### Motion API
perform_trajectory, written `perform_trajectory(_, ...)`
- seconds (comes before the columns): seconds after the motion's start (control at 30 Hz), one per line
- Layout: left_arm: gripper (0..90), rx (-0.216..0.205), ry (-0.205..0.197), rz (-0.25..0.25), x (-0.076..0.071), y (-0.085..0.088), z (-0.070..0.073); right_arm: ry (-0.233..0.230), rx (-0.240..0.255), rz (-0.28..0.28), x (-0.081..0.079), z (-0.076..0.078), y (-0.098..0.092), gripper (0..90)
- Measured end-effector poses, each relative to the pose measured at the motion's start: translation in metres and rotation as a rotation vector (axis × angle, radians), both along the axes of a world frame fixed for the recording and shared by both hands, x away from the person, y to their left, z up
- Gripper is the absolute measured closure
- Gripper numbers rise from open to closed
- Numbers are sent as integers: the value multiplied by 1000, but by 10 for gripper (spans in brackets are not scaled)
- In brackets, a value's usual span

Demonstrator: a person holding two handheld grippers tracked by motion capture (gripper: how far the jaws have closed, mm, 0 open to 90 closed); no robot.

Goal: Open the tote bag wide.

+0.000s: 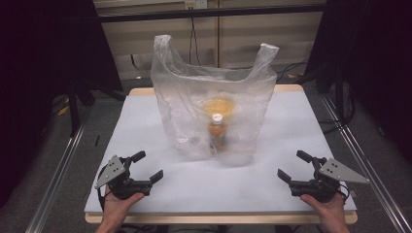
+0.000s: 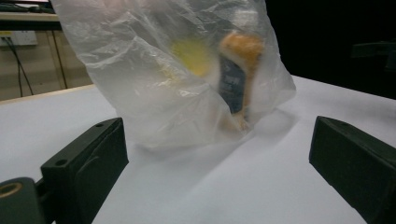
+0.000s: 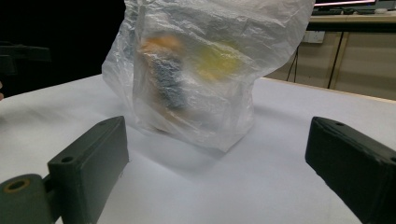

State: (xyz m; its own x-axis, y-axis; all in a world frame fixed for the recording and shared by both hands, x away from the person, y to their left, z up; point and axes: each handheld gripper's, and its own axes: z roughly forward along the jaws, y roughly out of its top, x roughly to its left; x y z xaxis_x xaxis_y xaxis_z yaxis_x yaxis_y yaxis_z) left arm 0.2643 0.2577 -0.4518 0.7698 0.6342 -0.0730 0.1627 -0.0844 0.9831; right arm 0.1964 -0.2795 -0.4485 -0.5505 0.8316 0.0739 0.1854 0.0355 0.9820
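Broad white rectangular table (image 1: 160,189) with a pale wooden edge, set on a grey floor between metal rails. At its middle, toward the far side, a tall clear crinkled plastic carrier bag (image 1: 184,97) standing upright, both handles raised, base resting on the table top. Seen through the film, an orange-brown drink bottle with a white cap (image 1: 217,131) upright near the front of the bag, a dark label on its side in the left gripper view (image 2: 232,84). Behind and above it, a blurred round yellow item (image 1: 218,105), too hazy to identify. Near the front left corner, black two-jaw left gripper (image 1: 145,167) in a hand, jaws spread wide, nothing between them, well apart from the bag. Near the front right corner, black two-jaw right gripper (image 1: 294,166), likewise spread and empty, aimed toward the bag.
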Motion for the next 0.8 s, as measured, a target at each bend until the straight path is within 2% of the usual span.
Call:
perform_trajectory(0.17, 42, 8, 15, -12, 1, 1, 0, 6, 0, -19, 0, 1, 0, 49)
perform_trajectory(0.2, 42, 21, 18, -3, 1, 1, 0, 6, 0, -19, 0, 1, 0, 49)
perform_trajectory(0.23, 43, 14, 23, 10, 1, 0, -1, 6, -7, -25, 0, 0, 0, 46)
perform_trajectory(0.27, 44, 17, 30, -22, 2, 2, -1, 16, -5, -22, 0, 0, 1, 45)
perform_trajectory(0.33, 54, -1, 39, 13, 2, -1, -1, 40, 5, -11, 1, -1, 2, 46)
perform_trajectory(0.4, 87, 2, 38, 6, 2, -2, -2, 54, 16, 0, 2, -1, 2, 61)
perform_trajectory(0.43, 97, 25, 35, 1, 3, -2, -1, 50, 11, 3, 2, -1, 2, 76)
perform_trajectory(0.57, 113, 15, 41, -11, 3, -4, -2, 46, 7, 21, 4, 0, 2, 148)
perform_trajectory(0.73, 161, 31, 45, -34, 4, -3, -2, 44, -3, 40, 4, 1, 4, 195)
perform_trajectory(0.77, 166, 28, 44, 0, 3, -5, -2, 50, -5, 44, 4, 2, 4, 203)
perform_trajectory(0.8, 168, 30, 47, -9, 4, -6, -2, 47, -15, 41, 5, 2, 4, 211)
